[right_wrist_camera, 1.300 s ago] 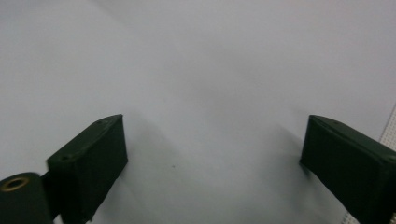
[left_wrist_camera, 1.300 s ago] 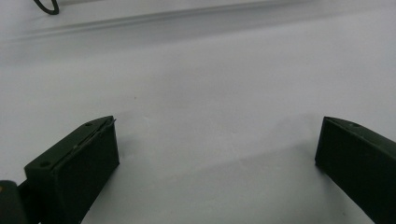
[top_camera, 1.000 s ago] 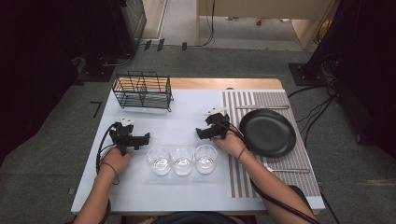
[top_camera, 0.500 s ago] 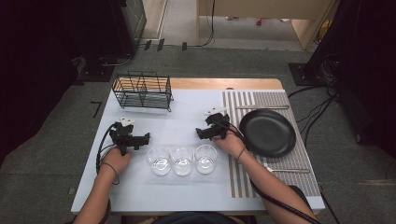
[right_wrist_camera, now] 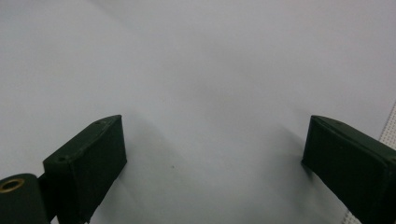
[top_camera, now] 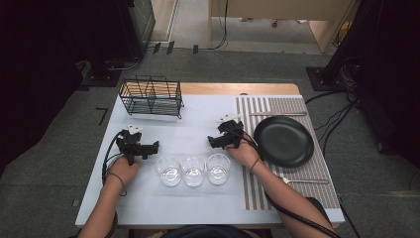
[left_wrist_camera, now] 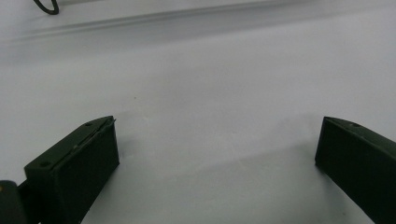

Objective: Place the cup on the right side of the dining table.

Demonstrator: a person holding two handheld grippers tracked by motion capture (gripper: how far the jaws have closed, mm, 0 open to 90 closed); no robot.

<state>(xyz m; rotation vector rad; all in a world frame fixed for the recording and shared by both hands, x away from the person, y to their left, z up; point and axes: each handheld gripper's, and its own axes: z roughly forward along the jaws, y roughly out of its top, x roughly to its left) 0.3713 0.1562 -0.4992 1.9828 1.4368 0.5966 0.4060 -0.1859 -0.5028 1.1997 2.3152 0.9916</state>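
High view: no change is seen from 1 s before; both the left gripper and right gripper are held with jaws spread and empty, and the 3 glasses are left untouched.

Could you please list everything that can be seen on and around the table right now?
Table: one, pale blue-white top with a wooden far edge, centre.
Wire rack: one, black, far left of the table.
Glasses: three, clear, in a row at the near middle.
Placemat: one, grey and white stripes, right side.
Plate: one, black, on the placemat.
Utensils: two slim, silvery, on the placemat beyond and nearer than the plate; type unclear.
Floor: grey carpet, with cables.
Left gripper: black, open, left of the glasses.
Right gripper: black, open, beyond the right glass.
Forearms: two, from the near edge.
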